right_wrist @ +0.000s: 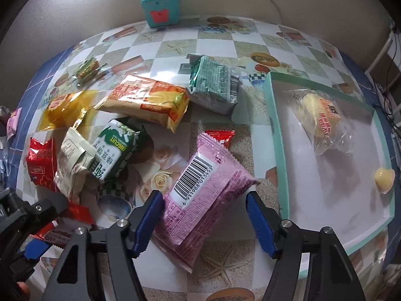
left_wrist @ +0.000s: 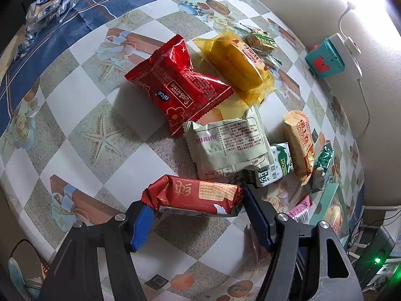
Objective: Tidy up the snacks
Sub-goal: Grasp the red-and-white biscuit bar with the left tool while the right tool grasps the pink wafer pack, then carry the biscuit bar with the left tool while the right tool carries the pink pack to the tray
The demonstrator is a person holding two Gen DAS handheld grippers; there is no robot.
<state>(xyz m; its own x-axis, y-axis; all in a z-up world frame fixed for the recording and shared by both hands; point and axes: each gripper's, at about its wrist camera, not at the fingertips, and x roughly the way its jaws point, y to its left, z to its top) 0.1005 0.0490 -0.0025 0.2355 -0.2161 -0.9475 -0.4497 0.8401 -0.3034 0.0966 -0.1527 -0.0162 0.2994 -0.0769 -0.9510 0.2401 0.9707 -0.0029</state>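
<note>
Red biscuit pack point(left_wrist: 194, 197) lies crosswise in left claw point(left_wrist: 198, 213)

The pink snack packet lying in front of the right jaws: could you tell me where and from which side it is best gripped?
Grip the pink snack packet across its narrow width, near the end by the right gripper. It lies flat on the table, long axis pointing away, and the open jaws already straddle that end, so coming in low and straight ahead looks simplest.

Both the left gripper point(left_wrist: 198, 219) and the right gripper point(right_wrist: 204, 217) have matte black angular arms with triangular cut-outs, round silver screw heads behind the jaws, and ribbed blue pads point(right_wrist: 147, 222) lining the fingers.
</note>
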